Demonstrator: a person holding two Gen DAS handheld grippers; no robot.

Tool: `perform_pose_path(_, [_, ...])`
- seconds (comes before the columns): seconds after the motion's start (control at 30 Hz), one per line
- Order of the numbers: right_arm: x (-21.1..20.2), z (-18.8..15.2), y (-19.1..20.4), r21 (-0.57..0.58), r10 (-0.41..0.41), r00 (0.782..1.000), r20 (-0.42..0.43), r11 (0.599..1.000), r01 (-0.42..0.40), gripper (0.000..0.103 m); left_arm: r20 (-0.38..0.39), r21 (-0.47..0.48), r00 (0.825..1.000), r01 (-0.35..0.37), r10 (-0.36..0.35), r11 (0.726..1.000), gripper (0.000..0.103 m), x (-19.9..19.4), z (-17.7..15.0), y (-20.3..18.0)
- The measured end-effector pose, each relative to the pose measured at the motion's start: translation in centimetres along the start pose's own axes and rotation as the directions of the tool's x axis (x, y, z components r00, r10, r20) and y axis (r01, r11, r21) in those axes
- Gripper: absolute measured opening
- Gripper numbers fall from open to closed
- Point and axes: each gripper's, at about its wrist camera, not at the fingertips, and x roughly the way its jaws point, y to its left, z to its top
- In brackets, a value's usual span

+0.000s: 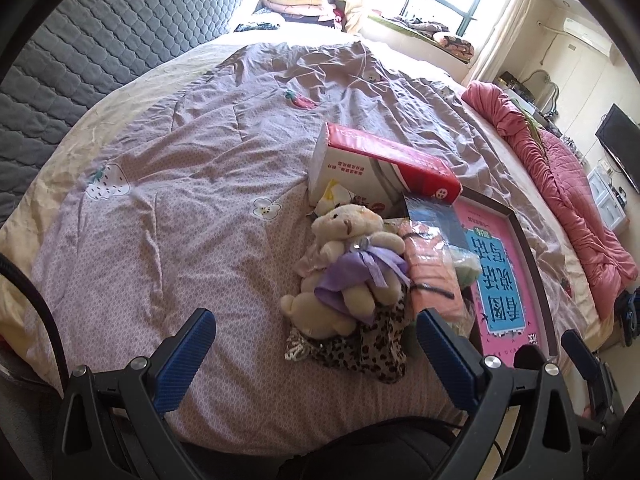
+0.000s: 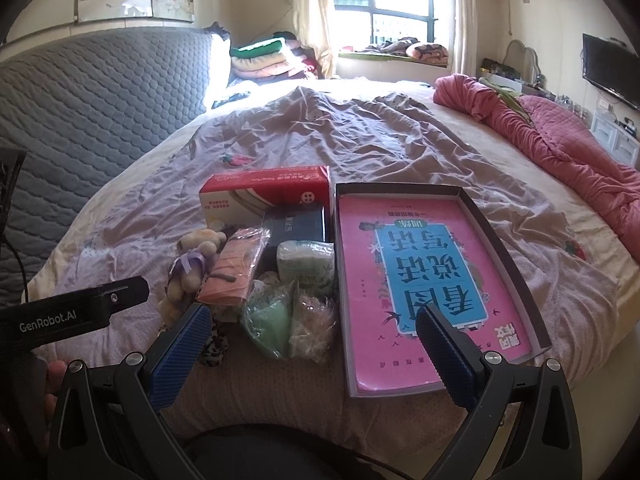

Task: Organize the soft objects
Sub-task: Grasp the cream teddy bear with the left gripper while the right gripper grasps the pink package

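Nearest the lens, the left gripper (image 1: 316,344) hangs with fingers spread and empty just short of the leopard-print cloth (image 1: 372,352). On that cloth lies the teddy bear (image 1: 352,264), beside it the orange packet (image 1: 432,276). Further right sit the green pouch (image 2: 268,320) and clear bag (image 2: 314,320), contents hard to make out, then the shallow box (image 2: 500,236) holding a pink book. The right gripper (image 2: 316,344) is likewise spread, holding nothing. Risk: closing on the bear may snag the cloth beneath and drag the crowded pile askew.
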Motion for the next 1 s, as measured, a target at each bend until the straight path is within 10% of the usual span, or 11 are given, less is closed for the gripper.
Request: perform_pose_path(1.0, [9.0, 3.1, 3.7, -0.035, 0.015, 0.991, -0.133, 0.999, -0.019, 0.101, -0.242, -0.126, 0.950, 0.169, -0.195, 0.978, 0.087, 10.9, 6.7, 1.2])
